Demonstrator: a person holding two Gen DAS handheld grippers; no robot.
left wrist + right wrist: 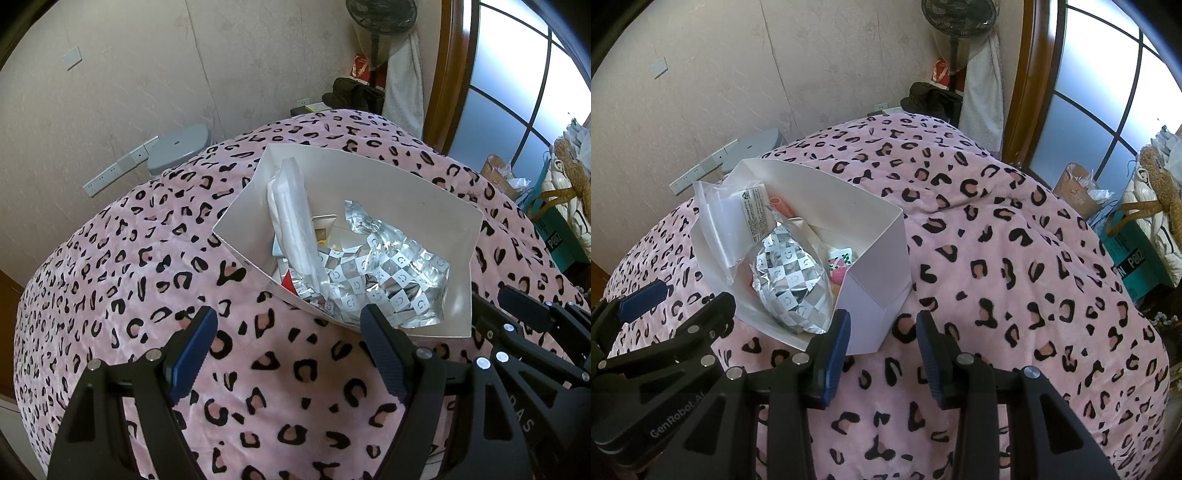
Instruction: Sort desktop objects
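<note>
A: One white box point(436, 206) on the pink leopard blanket point(147, 258), sitting at twelve o'clock from the left gripper point(290, 334) and eleven o'clock from the right gripper point(882, 336).

B: And what's inside?

A: One silver checkered foil bag point(388, 273), shiny and crumpled, filling the near end. One clear zip bag point(727, 221) stands against the left wall, with a printed label at its top. Under those, a few small packets; I see one with a pink and green print point(840, 260) and a red corner, but I can't count them all.

B: Two grippers in play?

A: Two. The left one hovers low over the blanket, fingers point(192, 347) spread wide and holding nothing, its right finger just in front of the box's near wall. The right one sits beside it at three o'clock, fingers point(834, 354) partly apart, also empty, the left finger right by the box's near corner.

B: Background?

A: One standing fan point(955, 22) at twelve o'clock and one power strip point(114, 173) on the wall.
</note>
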